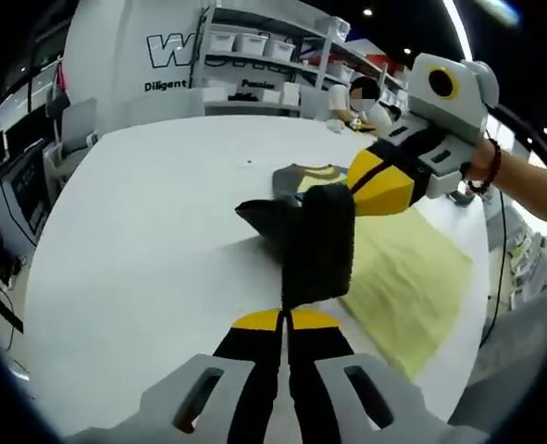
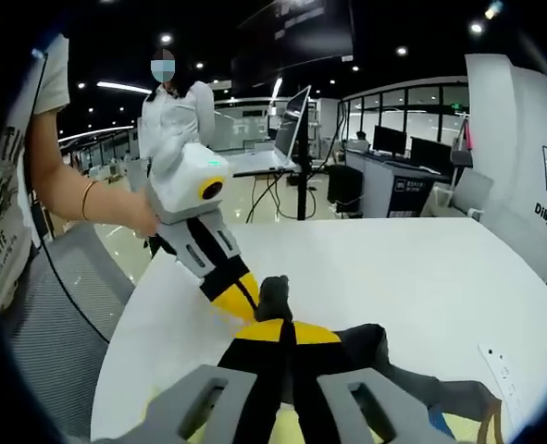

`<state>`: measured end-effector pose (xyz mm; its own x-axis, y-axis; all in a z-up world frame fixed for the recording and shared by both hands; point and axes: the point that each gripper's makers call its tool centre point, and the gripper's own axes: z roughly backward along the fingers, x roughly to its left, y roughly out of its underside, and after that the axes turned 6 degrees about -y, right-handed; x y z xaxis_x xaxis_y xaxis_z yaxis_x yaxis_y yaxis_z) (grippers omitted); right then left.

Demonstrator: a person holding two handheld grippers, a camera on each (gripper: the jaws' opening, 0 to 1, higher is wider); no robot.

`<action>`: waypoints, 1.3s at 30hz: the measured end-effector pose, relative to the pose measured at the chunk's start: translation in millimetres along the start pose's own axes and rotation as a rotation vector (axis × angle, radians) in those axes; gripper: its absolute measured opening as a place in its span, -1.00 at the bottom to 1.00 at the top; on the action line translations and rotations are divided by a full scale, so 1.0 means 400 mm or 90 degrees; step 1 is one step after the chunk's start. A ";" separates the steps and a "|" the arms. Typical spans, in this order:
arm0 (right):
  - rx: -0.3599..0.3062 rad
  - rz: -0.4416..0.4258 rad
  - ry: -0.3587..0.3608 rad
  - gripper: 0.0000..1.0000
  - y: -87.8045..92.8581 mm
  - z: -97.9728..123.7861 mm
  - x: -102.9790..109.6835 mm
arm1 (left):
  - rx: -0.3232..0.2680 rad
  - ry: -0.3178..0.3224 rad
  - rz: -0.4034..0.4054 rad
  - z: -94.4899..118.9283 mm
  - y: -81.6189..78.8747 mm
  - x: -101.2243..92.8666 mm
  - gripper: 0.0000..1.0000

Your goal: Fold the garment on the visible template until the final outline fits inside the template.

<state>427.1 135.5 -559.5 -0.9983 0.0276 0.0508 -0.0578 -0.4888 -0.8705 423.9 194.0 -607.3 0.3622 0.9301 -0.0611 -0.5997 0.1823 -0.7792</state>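
A: Left gripper view: the left gripper pinches the dark garment, lifted above the yellow template on the white bench.

B: And the right gripper?

A: Clamped on the same garment.

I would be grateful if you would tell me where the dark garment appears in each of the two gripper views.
Left gripper view: the dark garment sits at centre, a fold pinched by the left gripper, beside the yellow template.
Right gripper view: the garment lies low and right of centre, pinched by the right gripper.
Shared landmark: the white table.
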 end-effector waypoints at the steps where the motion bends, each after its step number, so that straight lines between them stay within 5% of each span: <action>1: 0.001 0.000 -0.001 -1.00 0.001 -0.007 0.009 | -0.001 -0.002 0.001 0.002 -0.002 0.004 -0.97; 20: -0.006 0.004 0.015 -1.00 -0.034 -0.131 0.104 | -0.121 -0.138 0.044 0.090 -0.130 0.147 -0.98; 39: -0.058 -0.063 0.088 -1.00 -0.122 -0.233 0.041 | -0.209 -0.194 0.045 0.137 -0.232 0.267 -0.98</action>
<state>413.4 240.9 -561.8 -0.9780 0.1946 0.0755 -0.1489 -0.3969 -0.9057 479.0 294.0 -507.3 0.0722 0.9970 0.0266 -0.3389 0.0496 -0.9395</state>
